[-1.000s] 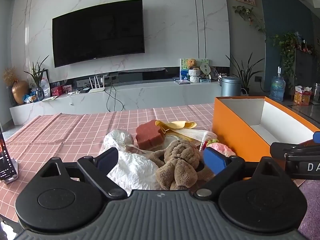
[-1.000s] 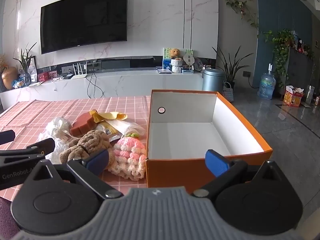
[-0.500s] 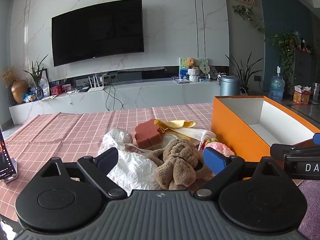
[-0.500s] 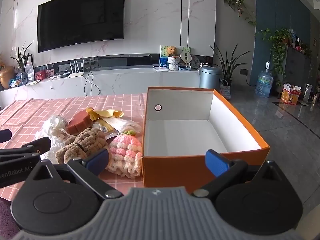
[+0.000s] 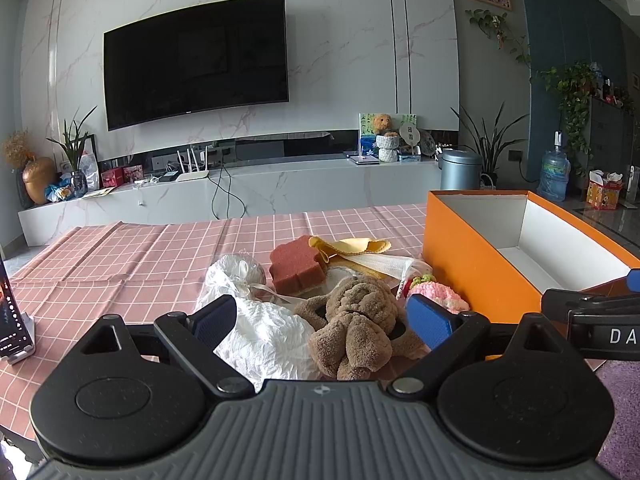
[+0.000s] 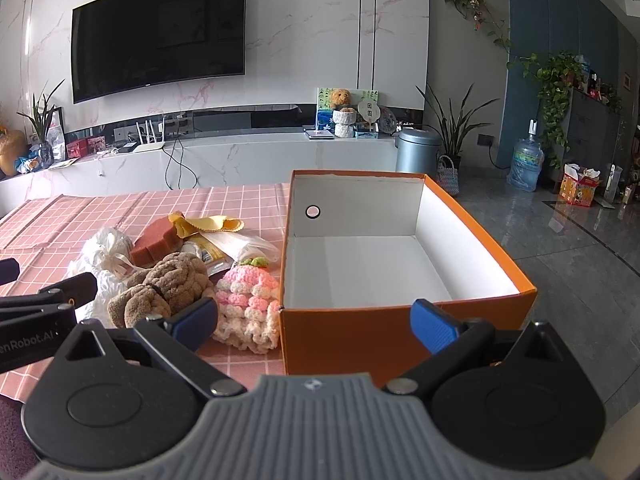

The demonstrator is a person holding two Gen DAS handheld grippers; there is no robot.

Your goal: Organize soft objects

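A pile of soft things lies on the pink checked tablecloth (image 5: 120, 256): a brown plush towel (image 5: 356, 320), a white crinkled cloth (image 5: 268, 336), a white drawstring pouch (image 5: 236, 272), a red-brown sponge (image 5: 296, 266), a yellow cloth (image 5: 352, 246) and a pink crocheted piece (image 6: 248, 308). An empty orange box (image 6: 400, 328) with a white inside stands to their right. My left gripper (image 5: 322, 320) is open just before the brown towel. My right gripper (image 6: 314, 322) is open in front of the box's near wall.
A phone on a stand (image 5: 12, 328) sits at the table's left edge. A clear plastic bag with packets (image 6: 240, 246) lies behind the pile. The right gripper's body (image 5: 592, 316) shows at the right of the left wrist view. Beyond the table are a TV wall and a tiled floor.
Both grippers have drifted slightly; the right wrist view has come a little nearer to the box and the pile. Nothing has been taken hold of.
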